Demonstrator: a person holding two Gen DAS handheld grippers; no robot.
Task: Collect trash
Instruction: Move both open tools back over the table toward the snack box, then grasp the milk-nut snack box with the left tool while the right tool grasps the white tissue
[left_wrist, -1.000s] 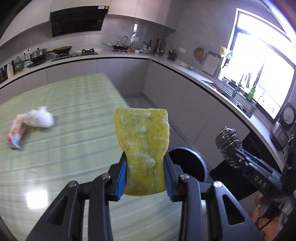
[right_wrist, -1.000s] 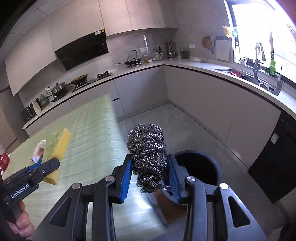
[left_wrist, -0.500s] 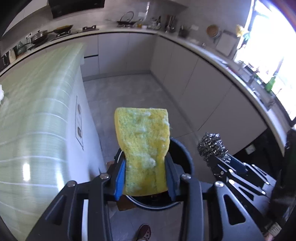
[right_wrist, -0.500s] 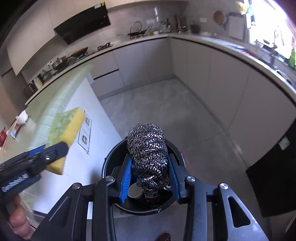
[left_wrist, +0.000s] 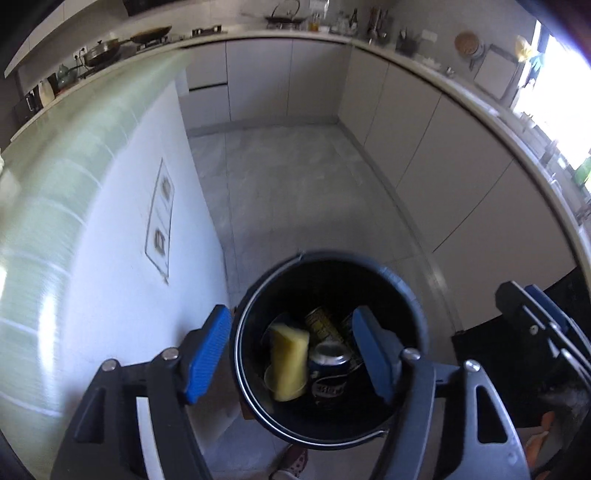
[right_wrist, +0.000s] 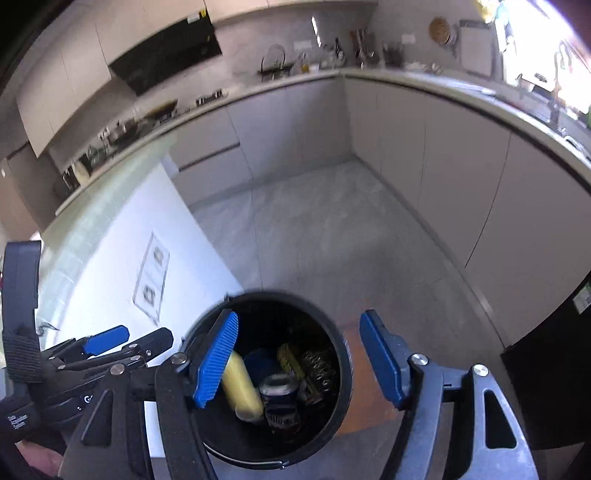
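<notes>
Both grippers hung over a black bucket (left_wrist: 413, 306) that stood on the grey floor (left_wrist: 295, 177) just beside the white end of the counter (left_wrist: 122, 206); the left gripper (left_wrist: 291, 354) had its blue pads well apart and its jaws were opening, with nothing pressed between them; the yellow sponge (left_wrist: 288, 363) lay below and between those pads, down inside the bucket, standing on one edge against the left side of the heap; just right of the sponge sat a dark drink can (left_wrist: 328, 369), and farther in lay a yellow-printed can (left_wrist: 323, 325); the right gripper (right_wrist: 299, 358) was likewise empty, its jaws opening and its pads spread over the bucket's mouth; the steel scourer (right_wrist: 317, 367) lay in the bucket to the right of the cans, under the gap between the right gripper's pads, though blurred and dim; in the right wrist view the sponge showed just beside that gripper's left pad, lower down in the bucket; a shoe (left_wrist: 295, 458) showed on the floor near the bucket's near rim; the green-topped counter ran off to the left.
</notes>
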